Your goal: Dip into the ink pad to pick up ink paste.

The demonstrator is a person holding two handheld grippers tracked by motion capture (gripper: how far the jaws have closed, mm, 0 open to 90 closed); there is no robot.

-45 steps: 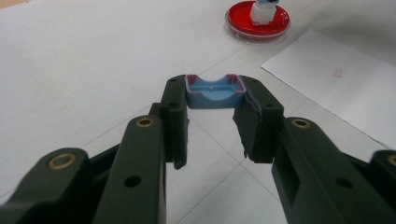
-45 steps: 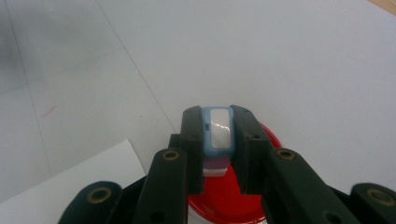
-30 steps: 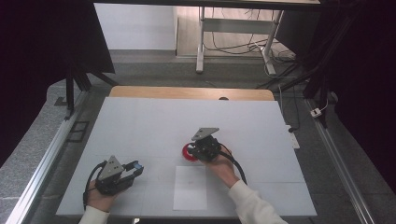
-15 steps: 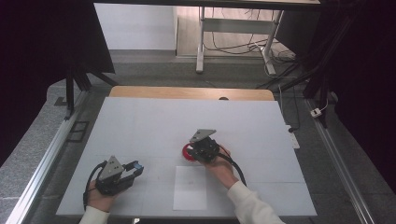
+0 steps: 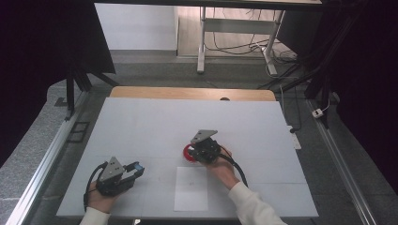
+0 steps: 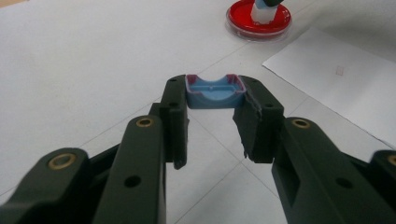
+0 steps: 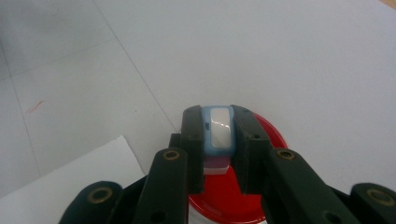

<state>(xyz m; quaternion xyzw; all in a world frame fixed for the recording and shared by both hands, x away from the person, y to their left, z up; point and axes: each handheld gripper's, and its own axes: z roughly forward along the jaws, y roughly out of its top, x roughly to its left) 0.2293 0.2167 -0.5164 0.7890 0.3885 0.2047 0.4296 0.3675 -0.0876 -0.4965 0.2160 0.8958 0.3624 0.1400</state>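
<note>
A person at a white table (image 5: 141, 126) works two hand-held grippers. In the high view, the right gripper (image 5: 199, 151) sits near the middle of the table, over the near edge of a red dish (image 5: 188, 152); the left gripper (image 5: 133, 168) rests near the table's front left corner, well apart from the dish. A white sheet (image 5: 191, 188) lies flat between the two hands, just in front of the dish.

In the right gripper view, the right gripper's (image 7: 219, 123) jaws stand narrow, clamped on a pale blue block (image 7: 218, 130) with a glossy white face. The block stands upright between the jaw tips, directly above the dish (image 7: 268, 135); its lower end is white, and whether it touches the dish cannot be told. A corner of the sheet (image 7: 70, 182) shows at lower left.

In the left gripper view, the left gripper's (image 6: 215, 93) jaws are set moderately apart and pinch a blue cap (image 6: 215, 93) at their tips. The cap is a shallow, open tray shape with a purplish rim, held just above the table (image 6: 93, 56). Beyond it, the dish (image 6: 259, 21) shows at the top of the view with the block's (image 6: 263, 11) white end standing in it, and the sheet (image 6: 341, 79) lies to the right.
</note>
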